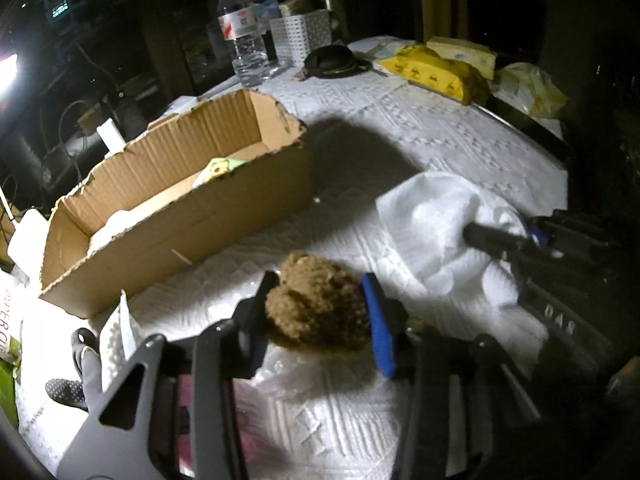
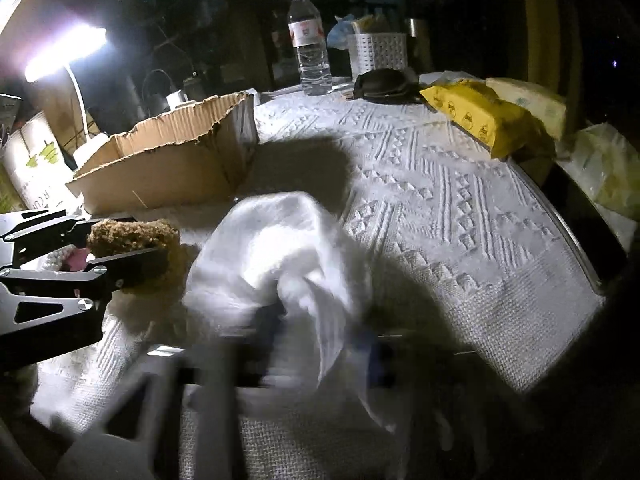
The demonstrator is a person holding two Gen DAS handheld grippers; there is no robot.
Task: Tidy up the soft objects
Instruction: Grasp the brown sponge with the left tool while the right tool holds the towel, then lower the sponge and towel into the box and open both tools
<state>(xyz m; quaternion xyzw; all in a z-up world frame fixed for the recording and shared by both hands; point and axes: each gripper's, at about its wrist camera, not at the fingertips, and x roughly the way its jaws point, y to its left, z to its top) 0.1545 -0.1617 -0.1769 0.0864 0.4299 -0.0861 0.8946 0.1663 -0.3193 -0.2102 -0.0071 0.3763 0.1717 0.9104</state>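
1. Take the cardboard box [image 1: 176, 208] as your landmark: it sits open-topped on the left part of the tabletop [image 1: 420, 128], its long axis running from near-left to far-right, with a pale green item [image 1: 218, 168] already lying inside.
2. Just right of the box's near corner, your left claw [image 1: 320, 308] is clamped on the brown fuzzy plush [image 1: 320, 304], one finger on each side of it. The plush sits low over the tabletop; I cannot tell whether it touches.
3. The box lies up and to the left of this claw, and the left claw is the nearer of the two to it. I judge the coming move to be a lift over the near long wall and a release inside.
4. Farther right of the box, your right claw [image 2: 316, 344] has the white towel [image 2: 280, 248] bunched between its fingers. In the left wrist view it looks closed on the cloth; blur in its own view hides the fingers.
5. Behind the box's far end stands a water bottle [image 1: 242, 28], well apart.
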